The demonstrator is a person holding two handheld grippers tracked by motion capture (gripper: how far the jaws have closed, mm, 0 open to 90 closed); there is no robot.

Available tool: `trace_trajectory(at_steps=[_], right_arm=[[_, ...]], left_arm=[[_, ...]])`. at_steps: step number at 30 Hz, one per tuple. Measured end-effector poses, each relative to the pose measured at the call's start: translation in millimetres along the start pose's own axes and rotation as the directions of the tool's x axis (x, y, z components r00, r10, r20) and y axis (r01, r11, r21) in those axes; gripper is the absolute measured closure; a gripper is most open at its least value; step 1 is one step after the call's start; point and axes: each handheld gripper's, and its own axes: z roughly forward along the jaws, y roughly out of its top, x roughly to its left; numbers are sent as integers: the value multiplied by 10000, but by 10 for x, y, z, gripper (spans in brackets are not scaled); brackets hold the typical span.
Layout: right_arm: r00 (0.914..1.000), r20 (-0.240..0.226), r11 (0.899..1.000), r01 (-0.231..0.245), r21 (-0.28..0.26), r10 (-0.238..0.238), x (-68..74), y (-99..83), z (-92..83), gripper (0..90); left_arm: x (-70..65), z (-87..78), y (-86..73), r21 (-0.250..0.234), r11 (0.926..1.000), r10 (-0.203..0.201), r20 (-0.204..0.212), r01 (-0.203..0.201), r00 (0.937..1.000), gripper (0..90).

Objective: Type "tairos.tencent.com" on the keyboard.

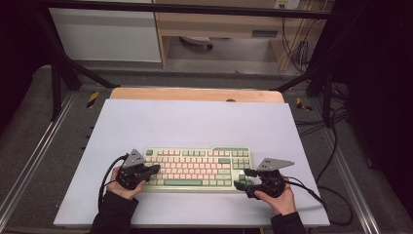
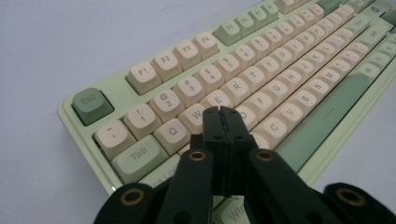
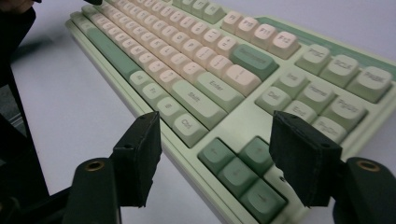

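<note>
A pale green keyboard (image 1: 199,168) with cream and green keys lies near the front of the white sheet. My left gripper (image 1: 155,168) rests over its left end, held in a hand. In the left gripper view the left gripper (image 2: 220,112) is shut, its jaws pressed together with nothing between them, tips just above the letter keys of the keyboard (image 2: 261,60). My right gripper (image 1: 243,178) hovers at the keyboard's front right corner. There the right gripper (image 3: 215,128) is open, its pads apart above the arrow keys of the keyboard (image 3: 187,51), touching nothing.
The white sheet (image 1: 195,122) covers a wooden table (image 1: 195,94). Black frame bars (image 1: 58,73) stand at the back left and right. Cables (image 1: 336,195) trail off the right side. A dark sleeve (image 3: 14,28) shows at the far left of the right gripper view.
</note>
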Motion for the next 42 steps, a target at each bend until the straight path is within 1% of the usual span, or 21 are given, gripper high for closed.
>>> trace_trajectory(at_steps=[1,2,5,6,7,8,9,10,13,14,15,17,23,25,27,28,31,33,36,38,42], right_arm=[[10000,-75,10000,41,48,-41,38,37,43,397],[10000,-75,10000,41,48,-41,38,37,43,397],[9998,-151,10000,92,-20,-93,97,102,108,441],[9996,-124,9996,267,15,-267,136,146,148,474],[9996,-124,9996,267,15,-267,136,146,148,474],[9987,-102,9988,493,79,-492,173,185,186,520],[9983,-61,9983,572,85,-571,187,201,201,541],[9983,-61,9983,572,85,-571,187,201,201,541],[9976,1,9976,688,42,-689,225,239,243,598],[9977,3,9977,677,-8,-677,243,267,269,636],[9977,3,9977,677,-8,-677,243,267,269,636],[9978,-40,9977,666,-90,-666,270,323,301,681],[9979,-97,9979,637,-130,-638,308,423,374,732],[9982,-62,9982,589,-70,-590,333,468,434,759],[9986,-89,9986,517,-54,-518,344,481,455,766],[9989,-105,9989,458,-50,-459,360,506,501,783],[9984,25,9984,558,61,-558,385,531,550,796],[9987,-80,9987,506,55,-505,420,566,617,811],[9984,16,9983,557,140,-557,444,592,658,823],[9992,-31,9992,392,114,-391,459,624,720,843],[9997,15,9996,250,164,-250,468,652,787,860]], left_arm=[[-1,2,1,13,10000,32,15,-32,10000,900],[-2,3,2,16,10000,52,22,-52,10000,900],[-2,-3,3,-10,10000,43,12,-43,10000,900],[0,-5,3,-24,10000,36,20,-36,10000,900],[0,-7,4,-24,10000,46,23,-46,10000,900],[1,-9,5,-28,10000,48,8,-48,10000,900],[2,-9,5,-38,10000,34,21,-33,10000,900],[3,-9,5,-30,10000,35,22,-35,10000,900],[0,-5,4,-23,10000,43,28,-43,10000,900],[0,-4,4,-17,10000,43,28,-43,10000,900],[-1,-3,4,-14,10000,47,28,-47,10000,900],[-1,-4,5,-19,10000,49,26,-49,10000,900],[-2,-11,8,-50,10000,52,13,-52,10000,900],[-3,-10,8,-63,10000,46,22,-45,10000,900],[-4,-10,8,-56,10000,61,18,-61,10000,900],[-3,-11,8,-59,10000,50,21,-50,10000,900],[-3,-15,10,-74,10000,47,17,-47,10000,900],[-2,-15,10,-75,10000,47,23,-47,10000,900],[-4,-16,11,-75,10000,57,25,-57,10000,900],[-4,-15,12,-78,9999,63,31,-62,10000,900],[-2,-17,13,-82,10000,56,29,-56,10000,900]])
